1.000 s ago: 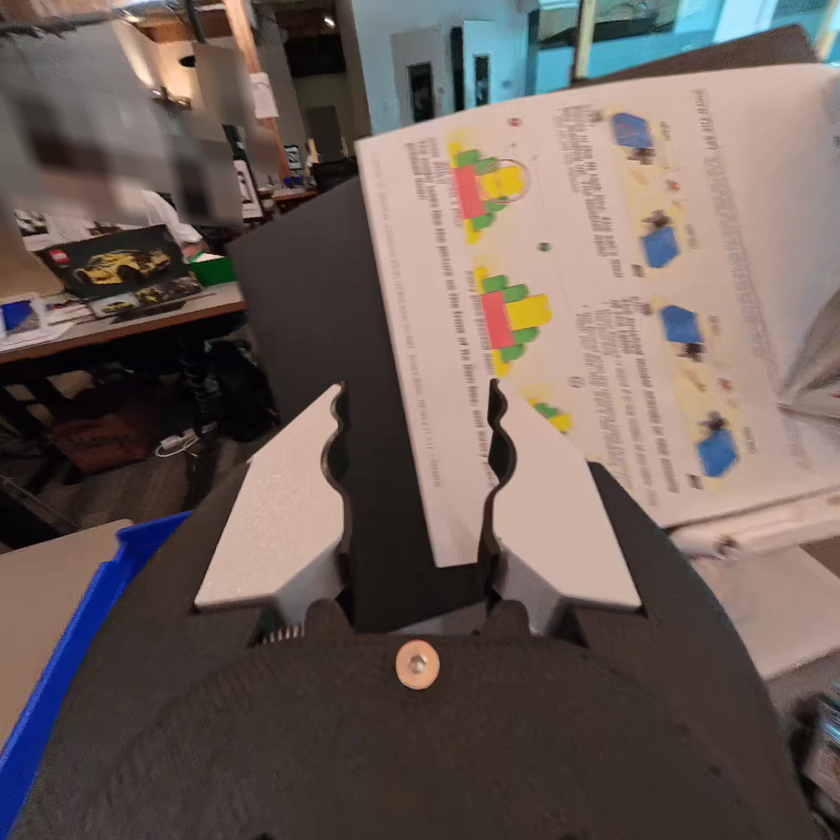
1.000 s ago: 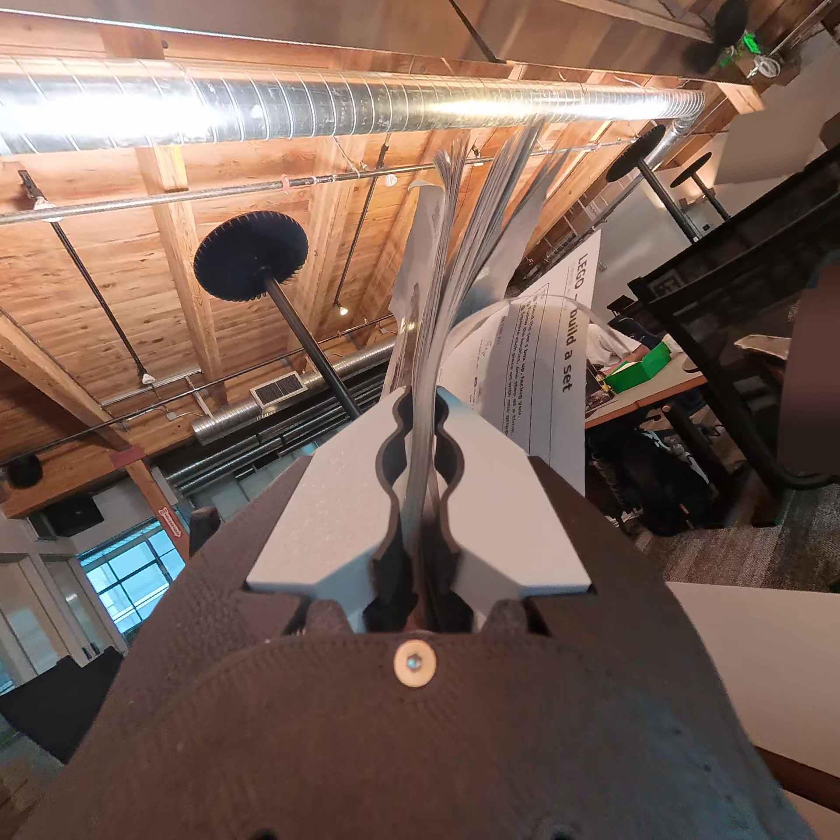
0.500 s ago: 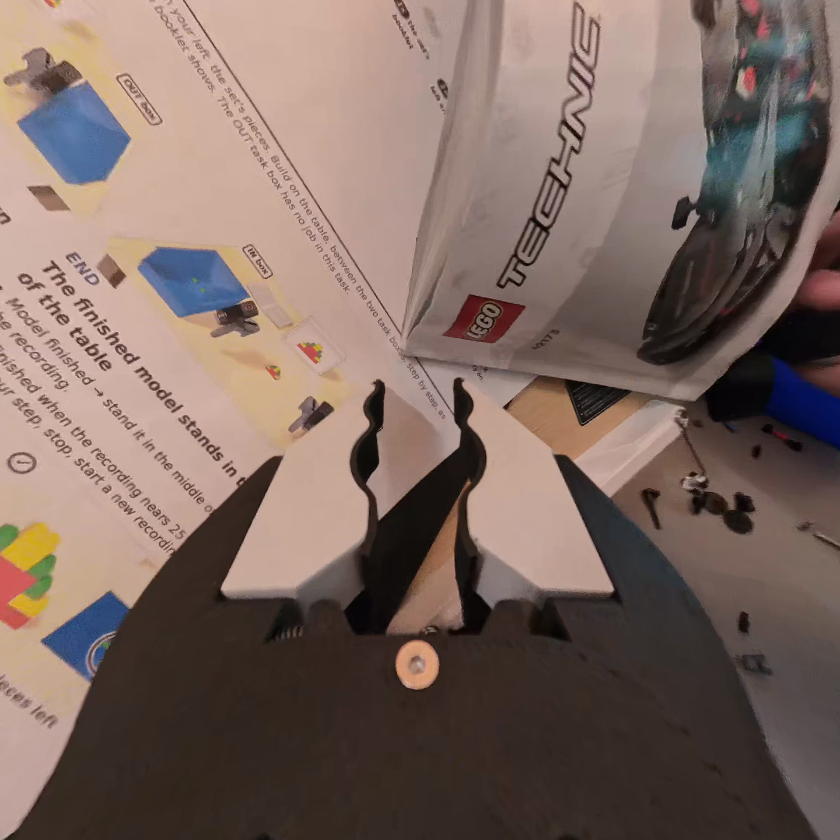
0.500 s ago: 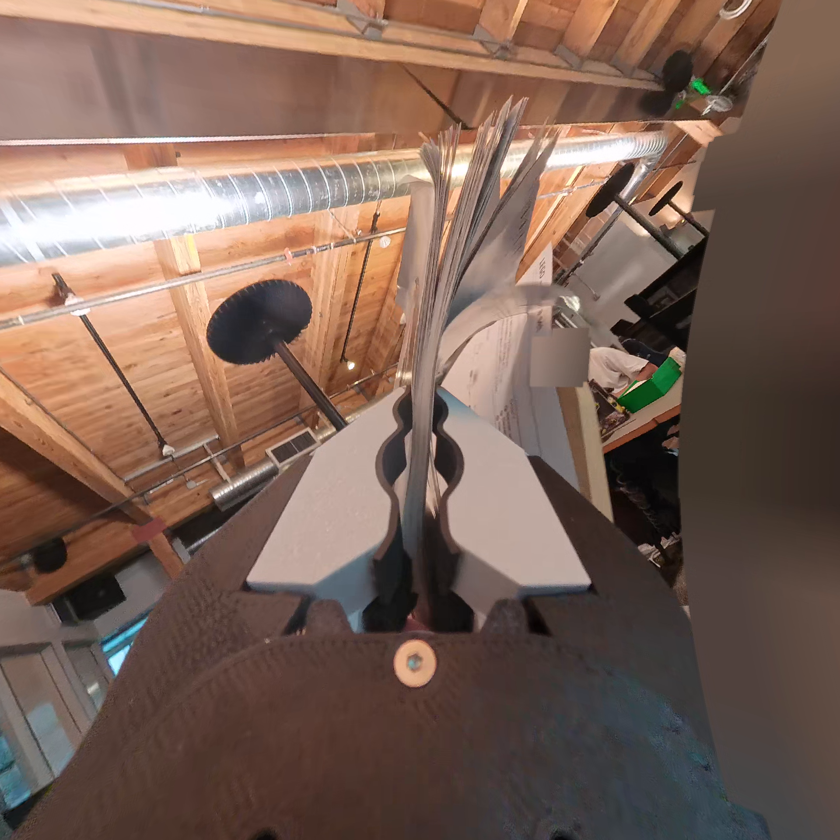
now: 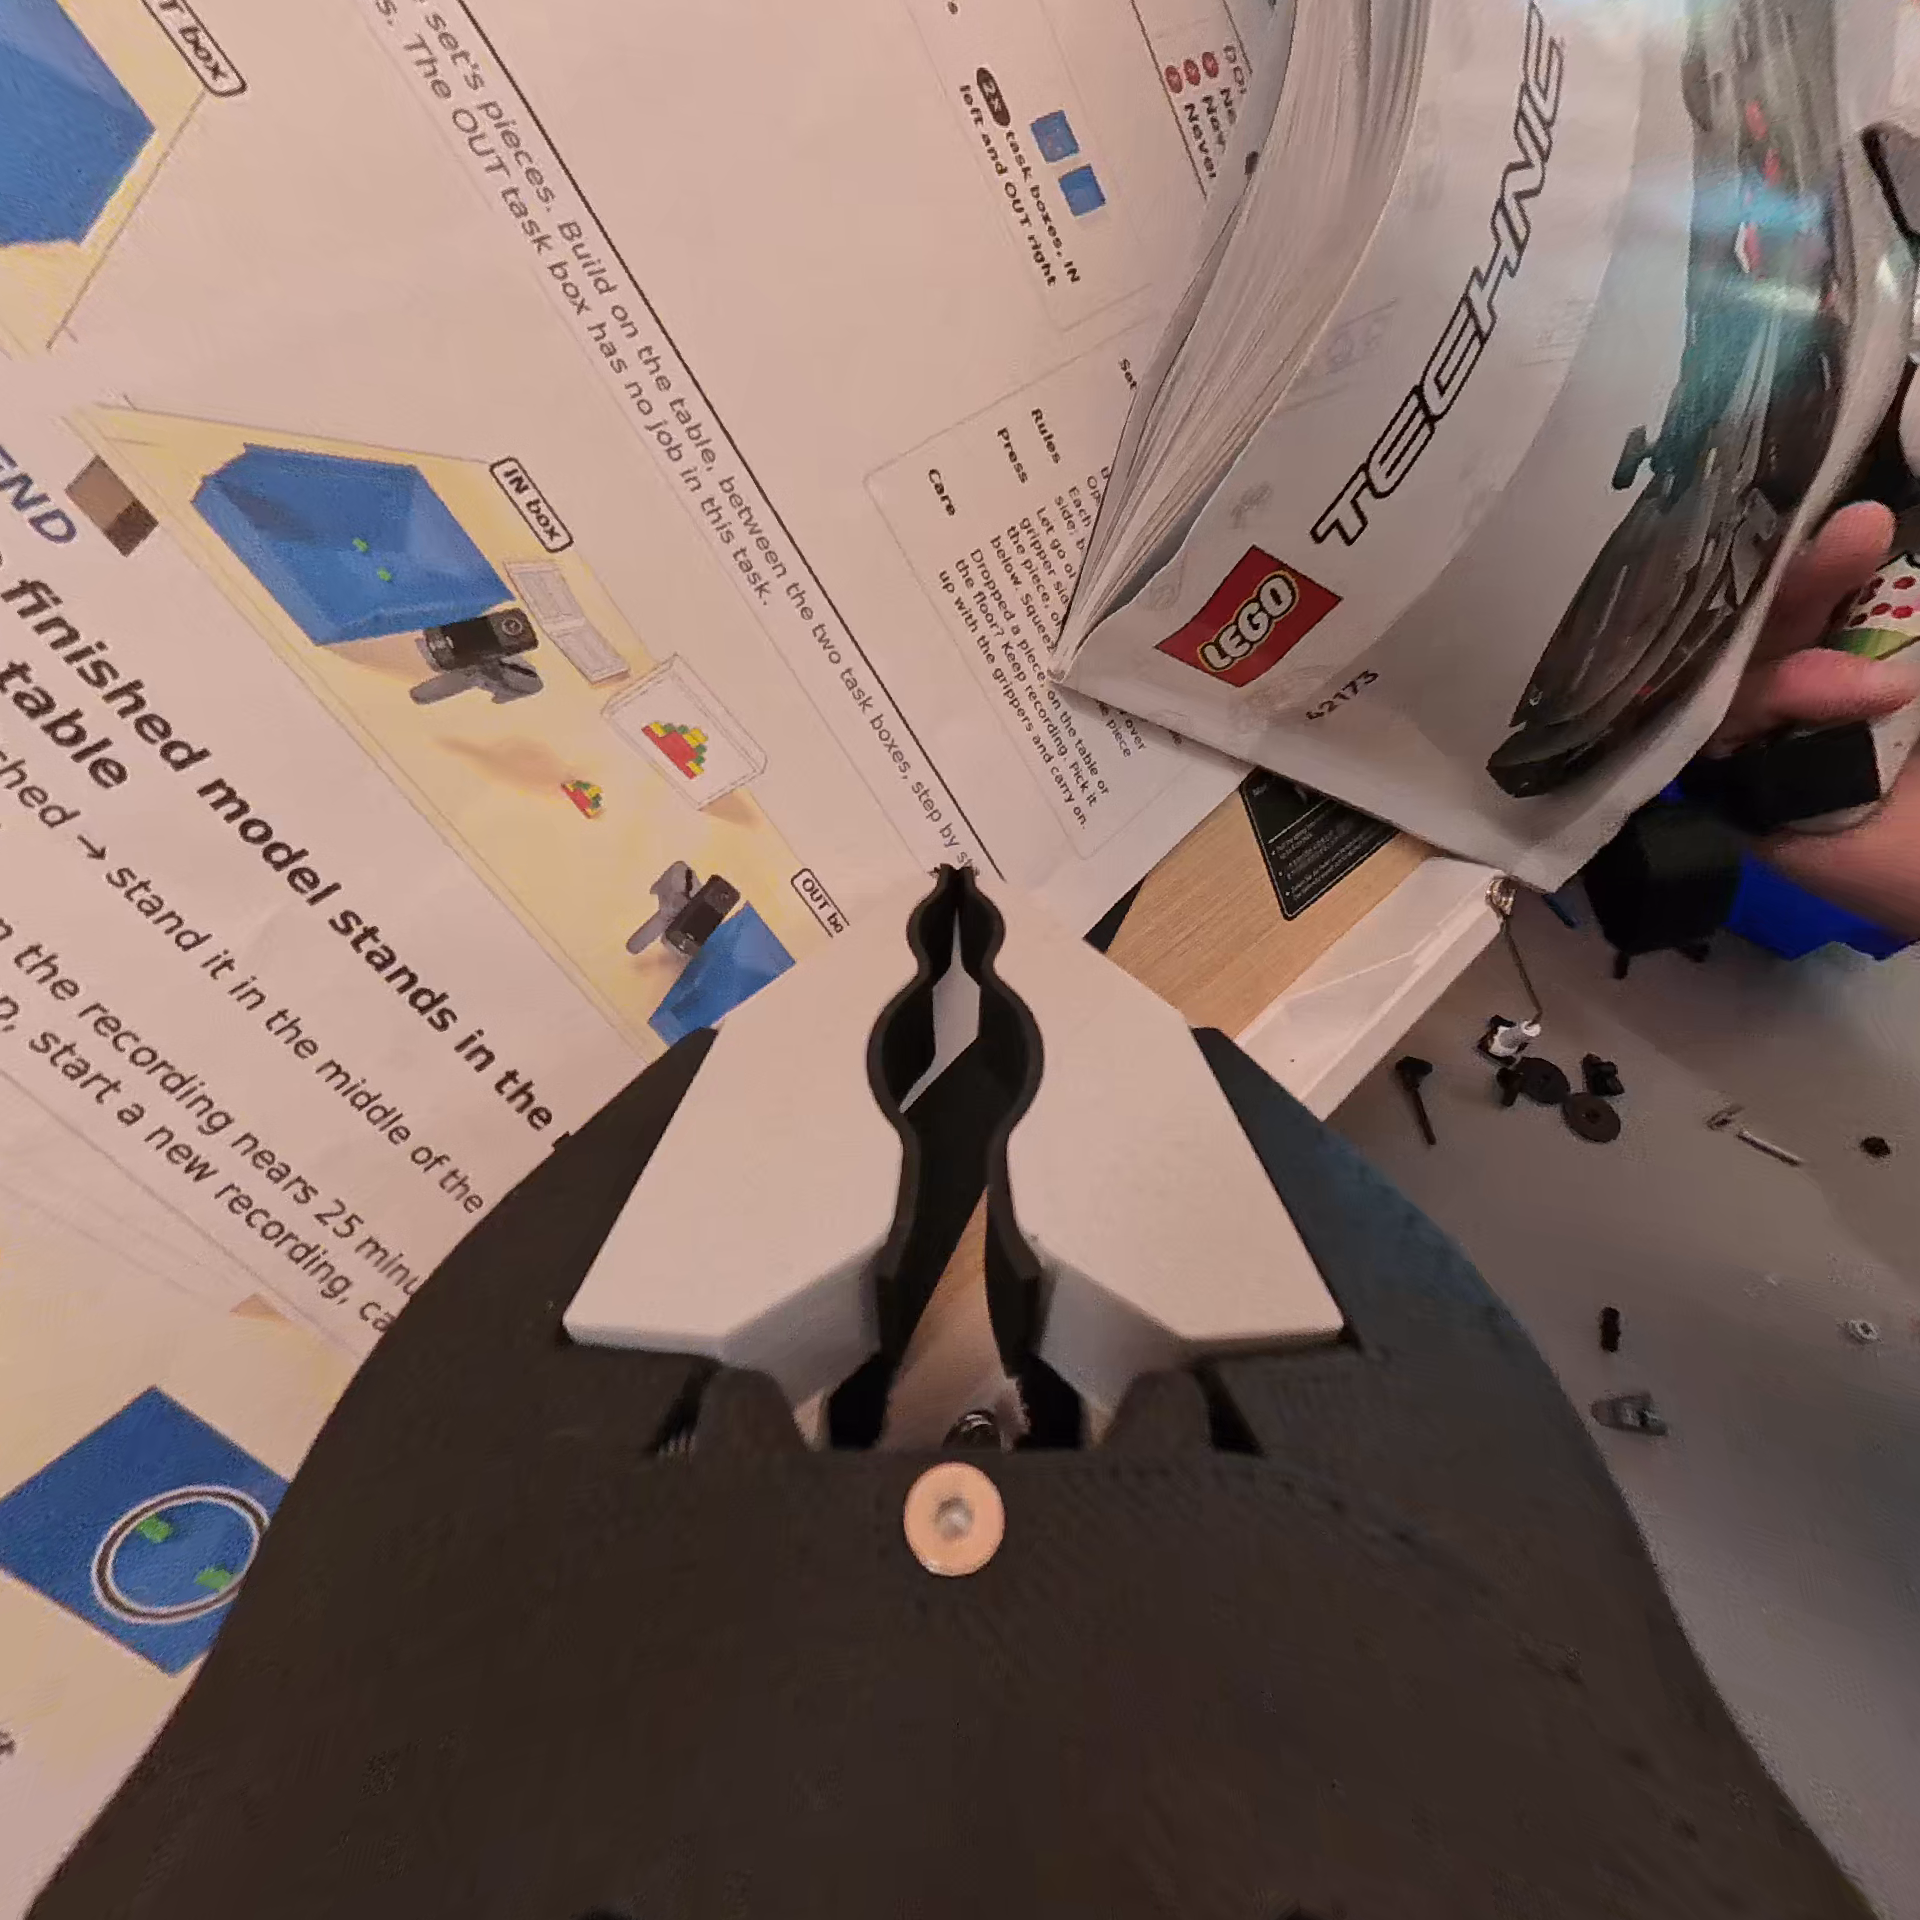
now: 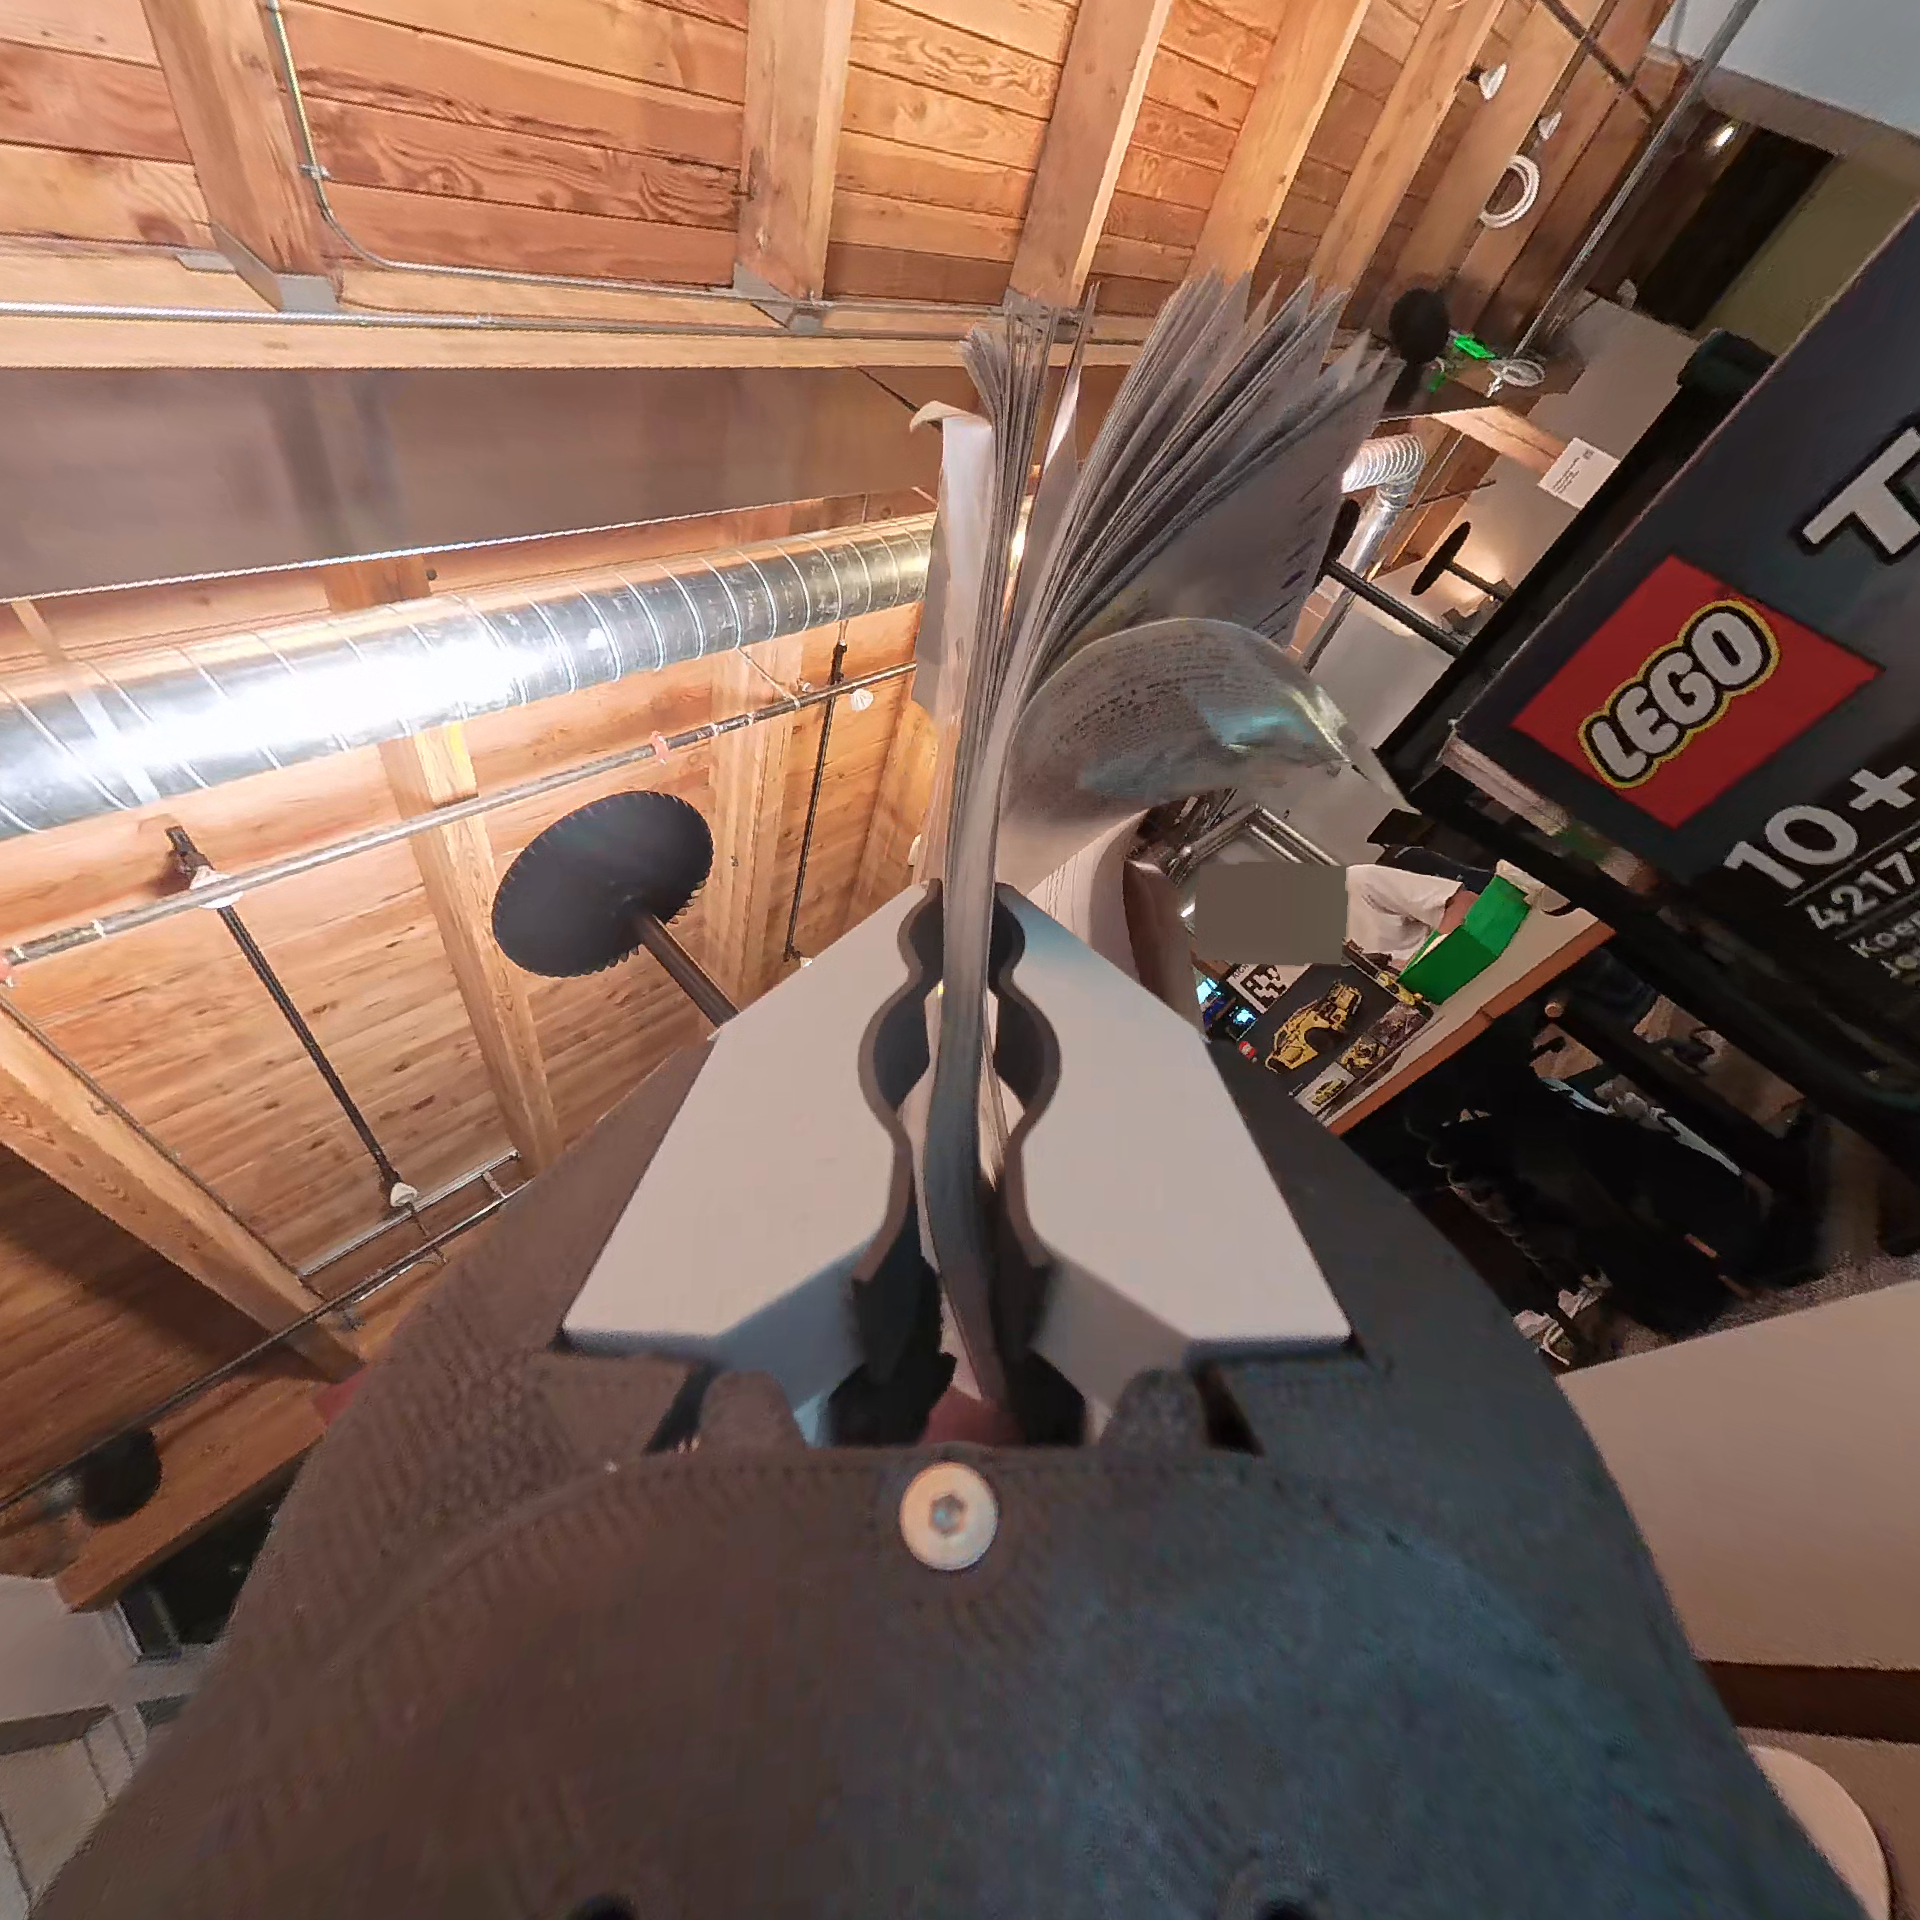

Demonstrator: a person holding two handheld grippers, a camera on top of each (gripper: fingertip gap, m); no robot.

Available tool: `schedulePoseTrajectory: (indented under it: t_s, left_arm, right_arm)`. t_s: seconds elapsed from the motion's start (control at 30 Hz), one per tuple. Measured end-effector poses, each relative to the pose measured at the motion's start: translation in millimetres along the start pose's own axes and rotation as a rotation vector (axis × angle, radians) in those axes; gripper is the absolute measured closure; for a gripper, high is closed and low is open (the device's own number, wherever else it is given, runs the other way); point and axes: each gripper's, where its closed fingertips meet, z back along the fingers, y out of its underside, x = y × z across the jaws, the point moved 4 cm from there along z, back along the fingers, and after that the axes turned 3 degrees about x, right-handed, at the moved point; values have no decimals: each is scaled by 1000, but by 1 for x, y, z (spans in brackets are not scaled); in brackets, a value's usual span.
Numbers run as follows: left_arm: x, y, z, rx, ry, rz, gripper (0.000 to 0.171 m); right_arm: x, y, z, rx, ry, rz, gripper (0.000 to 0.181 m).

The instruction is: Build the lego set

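Observation:
In the left wrist view, my left gripper (image 5: 956,883) is shut, its fingertips pinching the lower edge of a large printed instruction sheet (image 5: 520,520) on a black backing. The white LEGO instruction booklet (image 5: 1455,468) hangs bent at the upper right, in front of the sheet. A hand (image 5: 1839,623) and the dark right gripper (image 5: 1808,769) hold it there. In the right wrist view, my right gripper (image 6: 961,914) is shut on the booklet (image 6: 1143,540). It points up at the ceiling, and the pages fan out above the fingers.
Small black LEGO pieces (image 5: 1558,1081) lie scattered on the white table at right. A blue bin (image 5: 1829,925) sits behind the right gripper. A black LEGO box (image 6: 1714,675) stands close on the right. A far table holds a green bin (image 6: 1465,935). Tip to tip, the grippers are about 30 centimeters apart.
My left gripper went from open to shut, closing on the sheet's edge as its view swung from the room down onto the sheet. The right gripper kept the booklet and tilted; the LEGO box came into view.

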Motion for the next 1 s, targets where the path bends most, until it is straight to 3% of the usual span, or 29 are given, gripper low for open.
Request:
schedulePoseTrajectory:
  t_s: [0.3,0.47,0.6,0.83,1.0]
  left_arm:
    - [3,-2,-2,2,12,17,171]
    - [5,-1,-2,-10,29,37,171]
    - [3,1,0,1,63,43,171]
    - [4,1,0,-3,66,51,171]
    - [5,1,0,-4,80,69,171]
  right_arm:
    - [1,-7,-46,-77,-27,-90,178]
    - [4,30,-54,-86,-28,-122,178]
    - [11,45,-41,-48,46,-56,176]
    - [9,37,-10,52,133,46,175]
    - [-4,50,15,243,215,186,169]
